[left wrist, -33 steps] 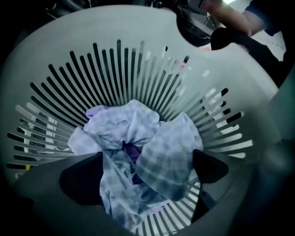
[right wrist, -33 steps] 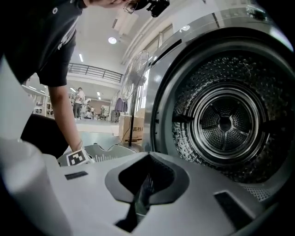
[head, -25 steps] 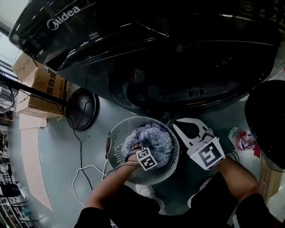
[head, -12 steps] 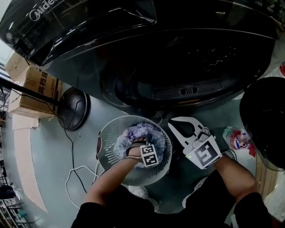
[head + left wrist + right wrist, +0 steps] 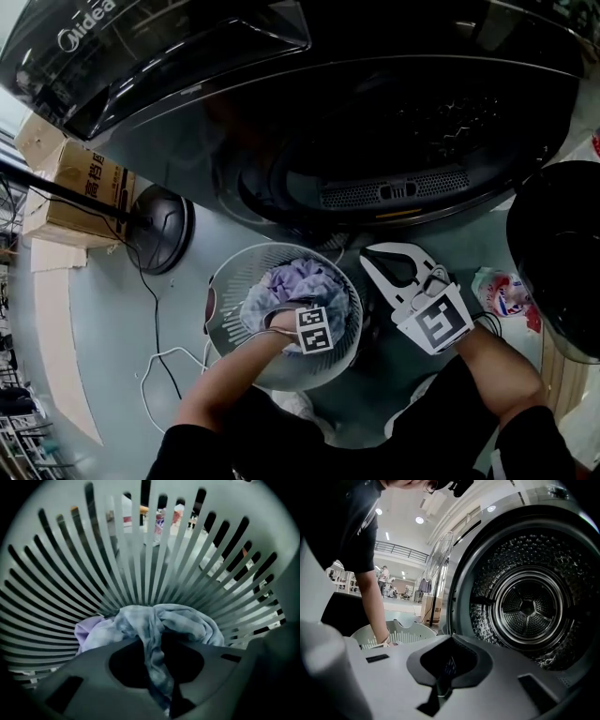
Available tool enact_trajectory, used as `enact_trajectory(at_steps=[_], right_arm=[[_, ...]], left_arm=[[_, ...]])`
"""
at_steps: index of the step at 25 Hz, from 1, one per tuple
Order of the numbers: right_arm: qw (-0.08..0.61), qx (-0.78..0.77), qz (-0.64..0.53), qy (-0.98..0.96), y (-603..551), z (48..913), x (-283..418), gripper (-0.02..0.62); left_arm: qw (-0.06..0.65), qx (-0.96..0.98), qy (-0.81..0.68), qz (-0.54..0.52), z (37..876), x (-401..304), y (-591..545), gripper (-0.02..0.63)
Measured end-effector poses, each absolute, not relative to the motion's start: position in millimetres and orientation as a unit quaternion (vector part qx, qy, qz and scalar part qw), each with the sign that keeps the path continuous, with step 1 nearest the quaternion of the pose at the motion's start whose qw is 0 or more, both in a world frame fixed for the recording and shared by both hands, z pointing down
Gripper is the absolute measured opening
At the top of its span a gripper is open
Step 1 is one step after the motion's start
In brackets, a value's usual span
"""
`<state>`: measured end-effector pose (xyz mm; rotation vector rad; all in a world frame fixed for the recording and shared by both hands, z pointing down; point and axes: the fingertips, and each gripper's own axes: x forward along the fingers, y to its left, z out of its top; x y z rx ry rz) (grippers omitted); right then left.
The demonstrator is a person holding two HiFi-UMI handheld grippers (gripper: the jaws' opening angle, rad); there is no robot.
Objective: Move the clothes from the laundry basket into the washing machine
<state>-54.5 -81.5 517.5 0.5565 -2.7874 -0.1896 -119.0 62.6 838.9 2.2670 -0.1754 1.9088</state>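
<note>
Down in the laundry basket (image 5: pixel 70 597) the left gripper (image 5: pixel 158 672) has just been closing its fingers on the blue garment (image 5: pixel 187 623), so it should lift straight up to clear the rim, while the right gripper (image 5: pixel 445 672) waits clenched and empty.

The laundry basket (image 5: pixel 232 279) sits right before the washing machine (image 5: pixel 394 112).
Clothes (image 5: pixel 302 279) in it; fan base (image 5: pixel 159 230) left, cardboard box (image 5: pixel 80 183) farther left.

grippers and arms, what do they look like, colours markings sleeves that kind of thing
Left gripper and right gripper are pale grey-white plastic, flat jaws around a rounded cut-out. Each carries a cube with black-and-white square markers. The person wears a black short sleeve.
</note>
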Motion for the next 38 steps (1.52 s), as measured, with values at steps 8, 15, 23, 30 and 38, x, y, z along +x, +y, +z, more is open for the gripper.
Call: enact_trajectory(at_steps=[8,15,23,30,38], right_arm=[[0.147,0.186,-0.071,-0.969,-85.2,523.4,-50.3,0.006],[0.116,0.200,-0.078,-0.970,-87.7,507.6,-30.4,0.006],[0.063,0.237,-0.094,-0.965,-94.3,474.4,-4.2,0.006],[0.024,0.264,-0.093,-0.960,-93.8,456.8,18.9,0.006],[0.010,0.278,-0.092,-0.956,-90.4,454.1,43.9,0.006]], left_arm=[[0.092,0.821,-0.185,0.532,731.4,-108.9,14.6,0.069],[0.092,0.850,-0.309,0.417,623.0,-116.1,-14.9,0.067],[0.060,0.866,-0.411,0.279,505.7,-110.4,-39.9,0.066],[0.046,0.866,-0.467,0.174,453.3,-90.6,-82.7,0.066],[0.008,0.855,-0.508,0.103,425.2,-45.1,-148.3,0.066]])
